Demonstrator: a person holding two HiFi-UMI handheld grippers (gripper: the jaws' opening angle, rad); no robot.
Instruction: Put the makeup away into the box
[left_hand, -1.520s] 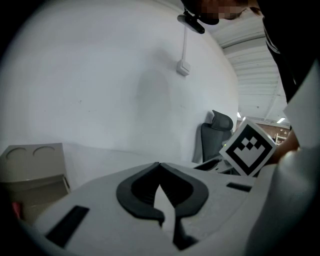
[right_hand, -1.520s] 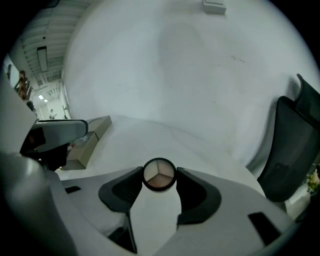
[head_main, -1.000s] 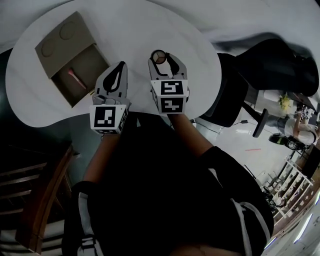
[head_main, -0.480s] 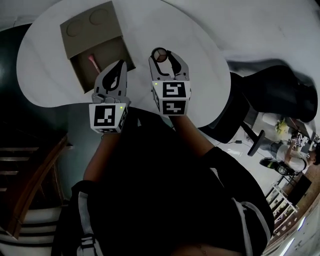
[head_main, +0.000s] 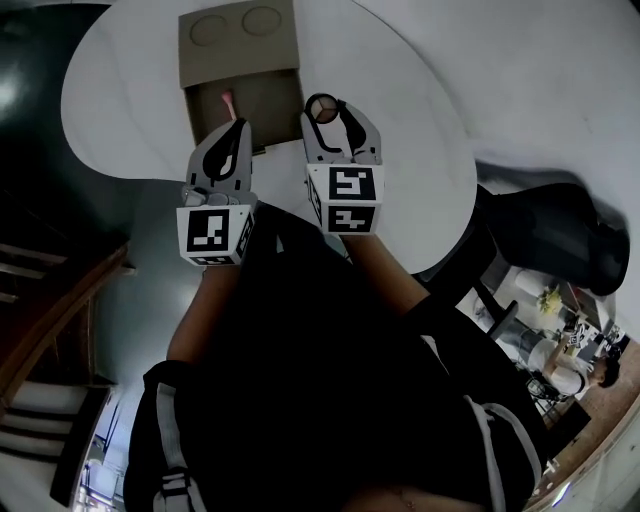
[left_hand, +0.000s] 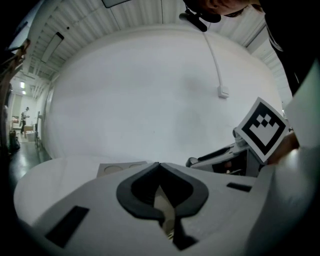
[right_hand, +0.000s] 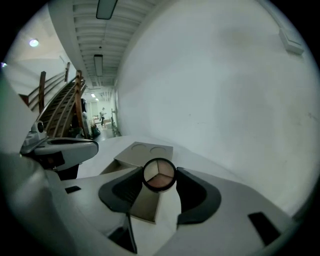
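A round compact (head_main: 320, 109) with three powder shades sits between the jaws of my right gripper (head_main: 322, 110), which is shut on it above the white table (head_main: 410, 140). In the right gripper view the compact (right_hand: 159, 174) hangs just in front of the tan box (right_hand: 146, 152). The open box (head_main: 275, 95) lies just ahead of both grippers, with its lid (head_main: 238, 38) folded back and a pink stick (head_main: 228, 100) inside. My left gripper (head_main: 233, 128) hovers at the box's near edge; its tips (left_hand: 159, 165) meet with nothing between them.
A black office chair (head_main: 560, 235) stands to the right of the table. Wooden stairs (head_main: 45, 300) and dark floor lie to the left. The table's near edge (head_main: 150, 175) curves just under my left gripper. A white wall (left_hand: 150, 100) rises behind the table.
Both grippers have swung left across the table toward the box, which now lies straight ahead of them. The compact stays clamped in the right gripper; the left stays shut.
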